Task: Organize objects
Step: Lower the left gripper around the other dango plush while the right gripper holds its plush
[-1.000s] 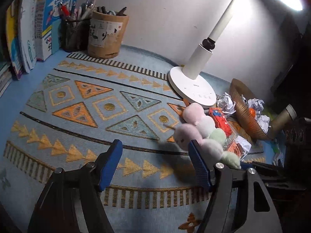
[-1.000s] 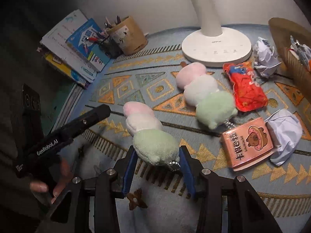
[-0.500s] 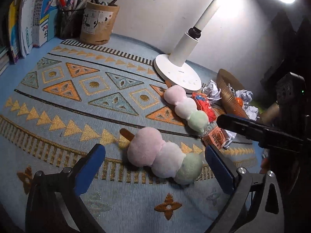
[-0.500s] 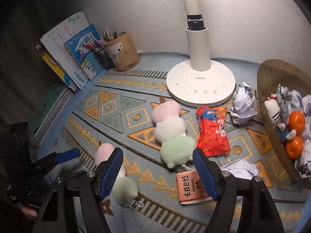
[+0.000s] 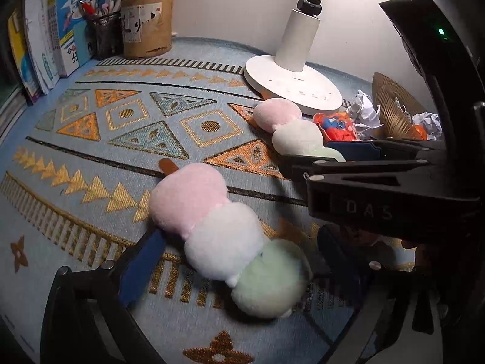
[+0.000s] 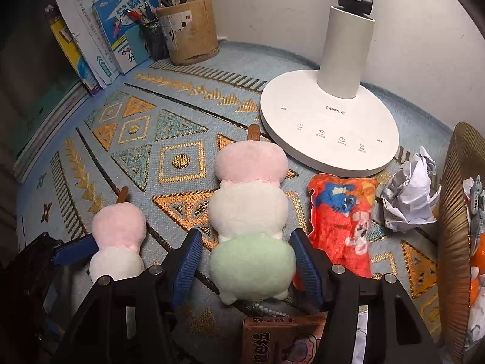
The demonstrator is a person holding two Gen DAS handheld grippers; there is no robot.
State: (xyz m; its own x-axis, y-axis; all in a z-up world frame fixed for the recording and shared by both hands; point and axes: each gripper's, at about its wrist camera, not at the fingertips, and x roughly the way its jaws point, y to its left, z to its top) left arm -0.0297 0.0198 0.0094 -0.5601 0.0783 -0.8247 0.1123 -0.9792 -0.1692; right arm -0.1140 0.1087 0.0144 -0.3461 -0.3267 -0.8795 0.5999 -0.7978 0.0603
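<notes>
Two plush dango skewers, each pink, white and green, lie on the patterned mat. My left gripper [image 5: 233, 261] is open with its blue pads on either side of the nearer skewer [image 5: 218, 233]. My right gripper [image 6: 245, 261] is open around the green end of the second skewer [image 6: 251, 209], pads close to it on both sides. The right gripper's black body crosses the left wrist view [image 5: 379, 182] over the second skewer [image 5: 291, 127]. The first skewer and a left pad also show in the right wrist view [image 6: 116, 239].
A white lamp base [image 6: 330, 127] stands behind the skewers. A red plush pouch [image 6: 342, 215], crumpled paper [image 6: 409, 194] and a woven basket [image 6: 457, 212] lie to the right. An orange snack box [image 6: 282, 339] sits under the right gripper. Pen holders [image 6: 188, 30] and books [image 6: 100, 36] stand far left.
The right gripper left the first skewer, opened, and moved forward around the second skewer's green end. The left gripper moved in around the first skewer.
</notes>
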